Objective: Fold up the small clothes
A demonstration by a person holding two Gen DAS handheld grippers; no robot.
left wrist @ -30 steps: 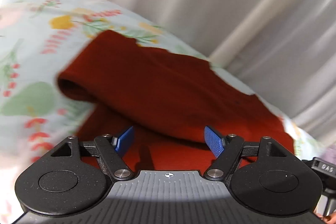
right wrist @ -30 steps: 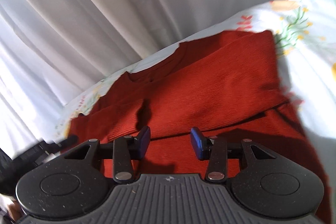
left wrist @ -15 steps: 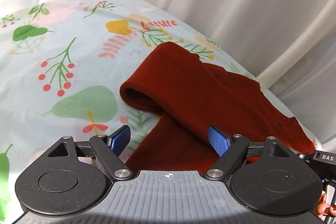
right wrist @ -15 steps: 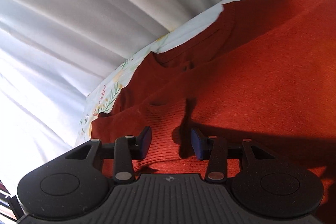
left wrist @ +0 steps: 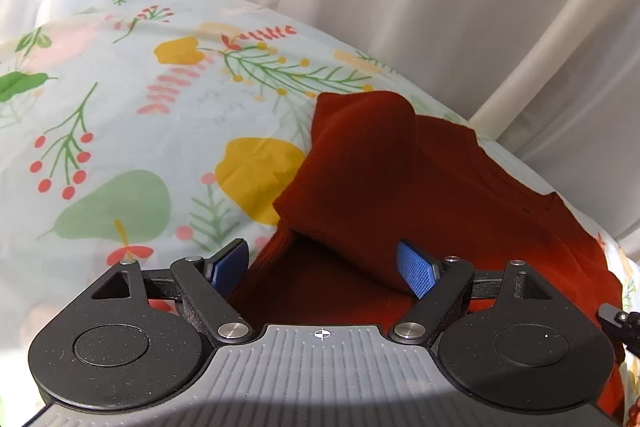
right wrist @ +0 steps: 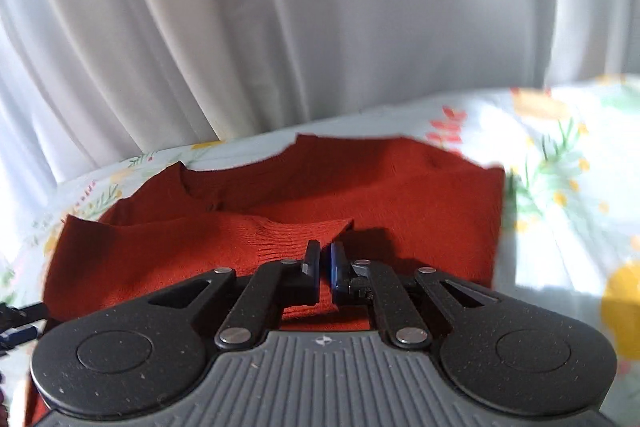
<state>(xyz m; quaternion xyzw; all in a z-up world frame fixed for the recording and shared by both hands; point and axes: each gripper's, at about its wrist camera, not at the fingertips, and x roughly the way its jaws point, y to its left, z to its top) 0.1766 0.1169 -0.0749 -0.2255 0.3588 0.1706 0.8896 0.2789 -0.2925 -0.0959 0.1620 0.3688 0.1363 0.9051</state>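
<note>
Jaws of the right gripper (right wrist: 325,259) have just been closing and now pinch the ribbed cuff (right wrist: 304,231) of the rust-red sweater (left wrist: 420,187), which they only straddled a second ago. Left gripper (left wrist: 322,267) stands spread over a folded sleeve, clear of it. Sweater lies on the floral sheet (left wrist: 120,107), more of which now shows.

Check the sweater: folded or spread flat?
Partly folded. One side of the sweater lies doubled over its body, and a ribbed edge is turned up.

A floral-print sheet (left wrist: 120,115) lies before pale pleated curtains (right wrist: 280,27).
</note>
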